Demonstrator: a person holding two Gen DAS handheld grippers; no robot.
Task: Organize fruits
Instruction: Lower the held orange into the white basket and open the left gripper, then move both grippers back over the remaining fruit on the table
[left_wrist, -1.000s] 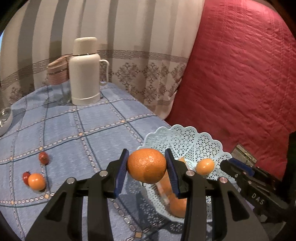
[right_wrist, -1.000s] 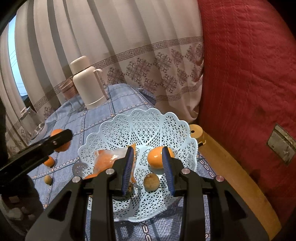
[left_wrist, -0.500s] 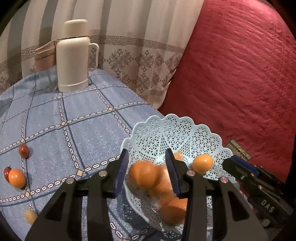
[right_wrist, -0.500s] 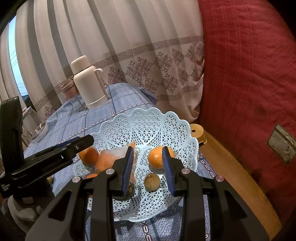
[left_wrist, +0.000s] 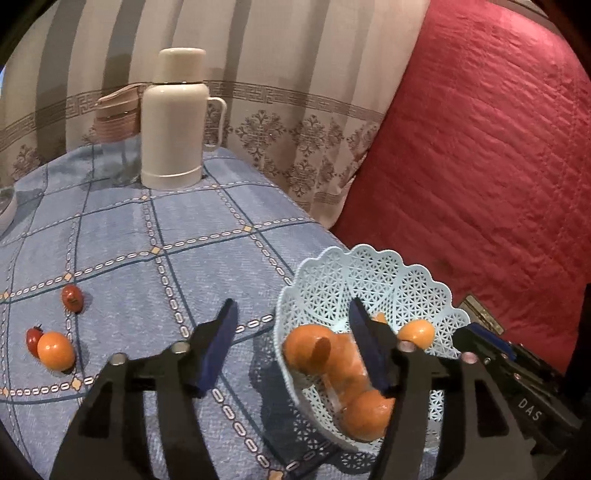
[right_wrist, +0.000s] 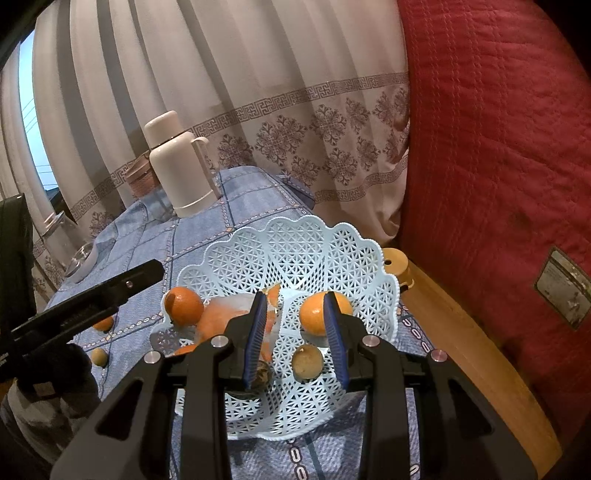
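Observation:
A pale blue lattice basket (left_wrist: 373, 277) (right_wrist: 295, 243) stands at the table's right edge and holds several oranges. The orange (left_wrist: 306, 349) (right_wrist: 183, 305) I just released lies at its left rim. My left gripper (left_wrist: 291, 347) is open wide and empty, just above the basket's left rim. My right gripper (right_wrist: 295, 332) is open and empty above the basket's near side, with another orange (right_wrist: 314, 314) and a small brown fruit (right_wrist: 306, 362) beyond its fingers. On the cloth to the left lie a small orange (left_wrist: 55, 350) and two red tomatoes (left_wrist: 72, 298).
A cream thermos jug (left_wrist: 173, 122) (right_wrist: 177, 162) and a pink lidded container (left_wrist: 116, 118) stand at the back of the blue checked tablecloth (left_wrist: 147, 240). A red quilted cushion (left_wrist: 480, 147) fills the right. A small tan fruit (right_wrist: 99, 356) lies on the cloth.
My left gripper carried the orange over the basket, opened and let it go. The orange now rests in the basket. The right gripper has stayed still.

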